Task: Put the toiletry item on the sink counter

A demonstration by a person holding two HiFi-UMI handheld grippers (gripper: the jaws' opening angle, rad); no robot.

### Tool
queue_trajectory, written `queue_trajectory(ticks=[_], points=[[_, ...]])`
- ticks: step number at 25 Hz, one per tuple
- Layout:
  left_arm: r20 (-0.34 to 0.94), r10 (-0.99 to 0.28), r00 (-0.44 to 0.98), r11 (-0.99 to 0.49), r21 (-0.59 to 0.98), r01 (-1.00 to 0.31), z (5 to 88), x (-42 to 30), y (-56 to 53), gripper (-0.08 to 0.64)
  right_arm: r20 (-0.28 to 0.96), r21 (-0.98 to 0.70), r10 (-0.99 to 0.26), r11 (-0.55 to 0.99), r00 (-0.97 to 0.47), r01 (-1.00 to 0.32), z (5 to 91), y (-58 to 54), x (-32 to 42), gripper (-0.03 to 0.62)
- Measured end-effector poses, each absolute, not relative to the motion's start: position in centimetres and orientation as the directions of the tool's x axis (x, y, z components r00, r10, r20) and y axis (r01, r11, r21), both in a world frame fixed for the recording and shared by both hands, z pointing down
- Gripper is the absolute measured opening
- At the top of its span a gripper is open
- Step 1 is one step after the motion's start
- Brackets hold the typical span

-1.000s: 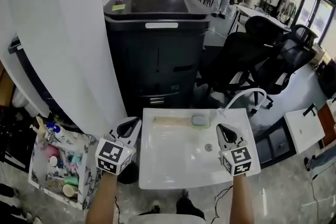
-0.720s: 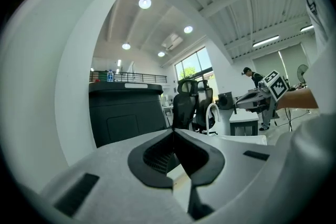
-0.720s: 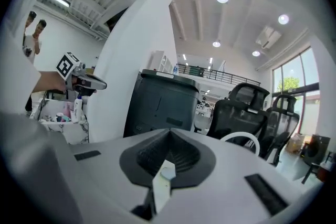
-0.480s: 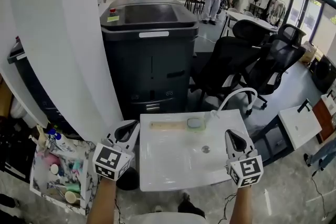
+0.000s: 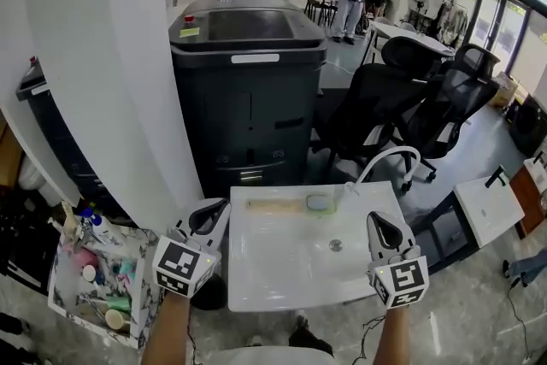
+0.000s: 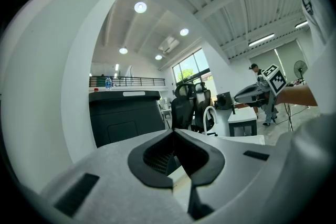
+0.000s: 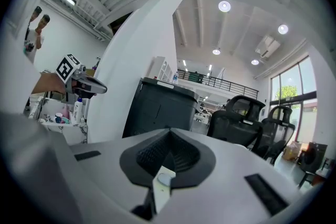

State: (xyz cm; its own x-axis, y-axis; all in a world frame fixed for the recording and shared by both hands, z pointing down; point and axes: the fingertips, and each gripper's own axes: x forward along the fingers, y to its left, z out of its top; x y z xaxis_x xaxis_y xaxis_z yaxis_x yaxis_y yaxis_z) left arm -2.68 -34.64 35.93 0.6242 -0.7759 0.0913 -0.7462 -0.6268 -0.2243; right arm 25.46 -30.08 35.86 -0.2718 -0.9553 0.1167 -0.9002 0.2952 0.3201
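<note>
The white sink counter lies below me, with its basin and drain in the middle. My left gripper hovers at the counter's left edge, jaws shut and empty; in the left gripper view its tips meet. My right gripper hangs over the counter's right side, also shut with nothing in it. Several toiletry items fill a marbled basket on the floor to the left, beside the left gripper. Bottles from that basket show in the right gripper view.
A white curved faucet rises at the counter's back right. A green soap dish and a wooden strip lie along its back edge. A black cabinet stands behind, a white pillar left, office chairs right.
The right gripper has shifted a little right and toward me. The left gripper has hardly moved. My view has tilted slightly up.
</note>
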Motion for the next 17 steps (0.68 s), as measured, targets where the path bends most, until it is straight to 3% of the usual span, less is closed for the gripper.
queue_trajectory(ticks=[17], points=[[0.099, -0.774, 0.626, -0.629, -0.241, -0.739, 35.72, -2.52, -34.78, 0.012, 0.116, 0.324, -0.956, 0.294, -0.271, -0.899, 36.01, -30.15, 25.73, -0.003]])
